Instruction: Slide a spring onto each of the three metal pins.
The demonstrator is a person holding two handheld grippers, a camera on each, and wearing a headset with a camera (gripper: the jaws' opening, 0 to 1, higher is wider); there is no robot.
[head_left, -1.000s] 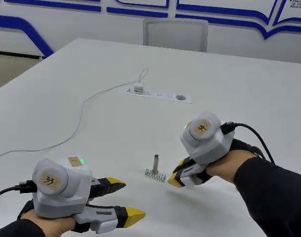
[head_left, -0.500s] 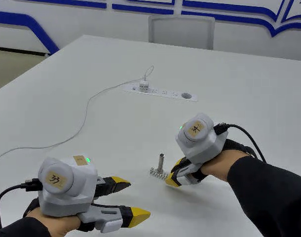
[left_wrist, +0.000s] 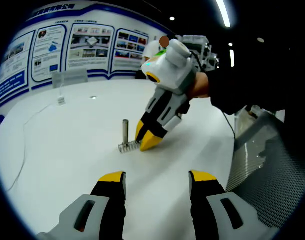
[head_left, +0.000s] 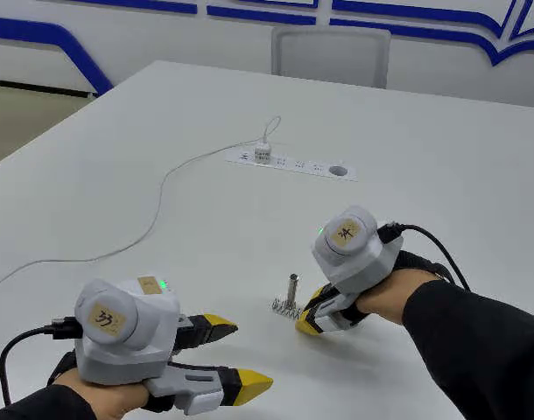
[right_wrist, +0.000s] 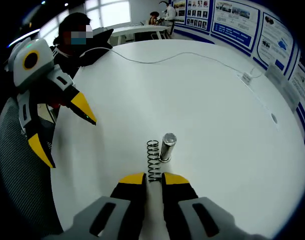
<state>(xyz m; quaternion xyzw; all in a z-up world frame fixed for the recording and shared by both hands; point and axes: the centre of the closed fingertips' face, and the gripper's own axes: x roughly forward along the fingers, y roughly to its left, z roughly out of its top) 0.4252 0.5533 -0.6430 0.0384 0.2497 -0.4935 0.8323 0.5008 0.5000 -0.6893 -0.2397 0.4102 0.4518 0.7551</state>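
Starting with the head view: both of our hands are low over the white table (head_left: 206, 114). The left hand (head_left: 96, 395) holds the left gripper (head_left: 236, 354) at the bottom left, just above the surface. Its yellow-tipped jaws point right and are spread wide with nothing between them.

The right hand (head_left: 396, 293) comes in from the right in a dark sleeve (head_left: 477, 341), with the wrist tipped down. That angles the right gripper (head_left: 306, 324) steeply at the tabletop. Its tips are right at the end of the spring (head_left: 284, 307), which lies flat on the table against the foot of the upright pin (head_left: 291, 289). Further back there's a power strip (head_left: 293, 164) with a white cable (head_left: 153, 219) trailing off to the left.

In the left gripper view, our own left gripper (left_wrist: 157, 176) is gaping open and empty, well short of the parts. Across from it the right gripper (left_wrist: 147, 140) pokes nose-down at the spring (left_wrist: 127, 146), beside the standing pin (left_wrist: 126, 131).

The right gripper view is the clearest one. The right gripper (right_wrist: 153, 179) has its jaws drawn almost together, pinching the near end of the spring (right_wrist: 153, 160). The spring runs away from the tips along the table and sits just left of the pin (right_wrist: 167, 146), not on it. The left gripper (right_wrist: 65, 132) hangs off to the left, jaws wide apart.
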